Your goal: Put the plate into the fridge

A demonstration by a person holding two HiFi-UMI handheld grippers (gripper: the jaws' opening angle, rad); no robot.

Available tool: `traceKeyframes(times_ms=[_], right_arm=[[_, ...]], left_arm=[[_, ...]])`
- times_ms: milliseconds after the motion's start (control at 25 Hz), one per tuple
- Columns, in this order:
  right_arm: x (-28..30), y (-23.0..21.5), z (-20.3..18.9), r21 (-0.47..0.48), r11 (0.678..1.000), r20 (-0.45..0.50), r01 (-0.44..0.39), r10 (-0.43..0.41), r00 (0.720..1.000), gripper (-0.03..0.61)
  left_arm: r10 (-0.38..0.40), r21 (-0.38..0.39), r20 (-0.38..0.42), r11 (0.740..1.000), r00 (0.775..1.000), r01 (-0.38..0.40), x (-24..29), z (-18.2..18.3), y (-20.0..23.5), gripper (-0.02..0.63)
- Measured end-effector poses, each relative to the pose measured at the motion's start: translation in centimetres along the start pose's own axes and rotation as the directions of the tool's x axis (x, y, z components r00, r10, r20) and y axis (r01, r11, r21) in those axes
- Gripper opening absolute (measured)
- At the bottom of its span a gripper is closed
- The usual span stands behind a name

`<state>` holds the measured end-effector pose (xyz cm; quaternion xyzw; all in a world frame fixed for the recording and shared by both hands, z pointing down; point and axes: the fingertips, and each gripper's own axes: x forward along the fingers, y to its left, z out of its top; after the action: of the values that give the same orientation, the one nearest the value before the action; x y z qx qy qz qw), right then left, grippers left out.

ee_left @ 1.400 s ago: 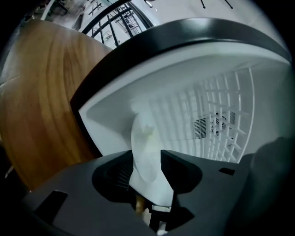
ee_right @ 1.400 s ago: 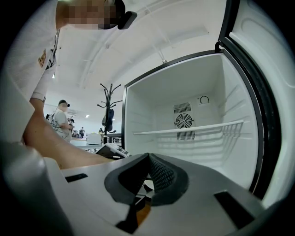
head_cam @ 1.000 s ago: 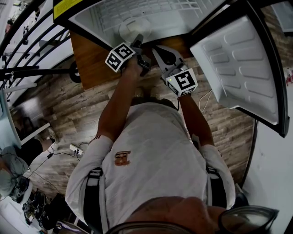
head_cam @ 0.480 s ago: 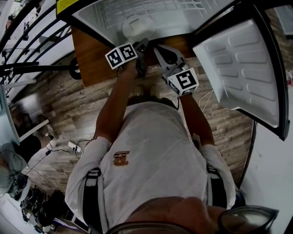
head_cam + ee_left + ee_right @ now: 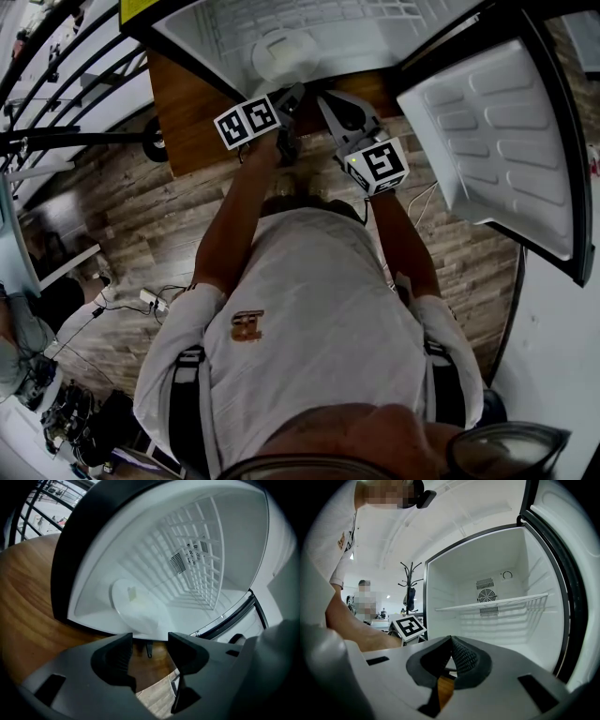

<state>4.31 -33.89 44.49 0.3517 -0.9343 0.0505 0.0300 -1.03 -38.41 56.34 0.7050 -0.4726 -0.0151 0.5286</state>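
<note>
Head view: looks down into the open white fridge [image 5: 375, 42], with the round white plate [image 5: 281, 52] lying flat on the fridge floor near the front edge. Finds the left hand-held gripper [image 5: 292, 96] just outside the fridge opening, close before the plate, and the right hand-held gripper [image 5: 334, 101] beside it, also outside the fridge.

Left gripper view: shows jaws partly apart with nothing between them, clear of the plate [image 5: 138, 604] inside the fridge [image 5: 234, 550], below the white wire shelf [image 5: 197, 564].

Right gripper view: shows jaws pressed together on nothing, pointing into the fridge [image 5: 454, 588].
</note>
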Motion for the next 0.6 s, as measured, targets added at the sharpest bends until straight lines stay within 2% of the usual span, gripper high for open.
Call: traceKeyframes(times_ms=[160,320,440,520,600], right_arm=[[0.1,0.3,0.4,-0.002,1.0,0.006,0.001,-0.001,1.0,0.032],[0.3,0.7,0.8,0.005,1.0,0.014,0.002,-0.002,1.0,0.032],[0.2,1.1,1.5,0.011,1.0,0.03,-0.001,0.001,1.0,0.032],[0.1,1.5,2.0,0.011,1.0,0.042,-0.004,0.003,0.999,0.032],[0.0,1.9,2.6,0.009,1.0,0.054,-0.006,0.006,0.999,0.032]], left_arm=[[-0.06,0.078,0.035,0.995,0.998,0.057,-1.3,0.7,-1.3,0.223],[-0.201,0.164,0.084,0.969,0.976,0.186,-3.0,1.5,-3.8,0.1],[-0.287,0.284,0.125,0.928,0.95,0.242,-4.8,2.3,-5.8,0.05],[-0.347,0.378,0.133,0.884,0.929,0.276,-6.0,2.5,-7.4,0.034],[-0.403,0.472,0.135,0.829,0.905,0.298,-7.3,2.6,-9.1,0.028]])
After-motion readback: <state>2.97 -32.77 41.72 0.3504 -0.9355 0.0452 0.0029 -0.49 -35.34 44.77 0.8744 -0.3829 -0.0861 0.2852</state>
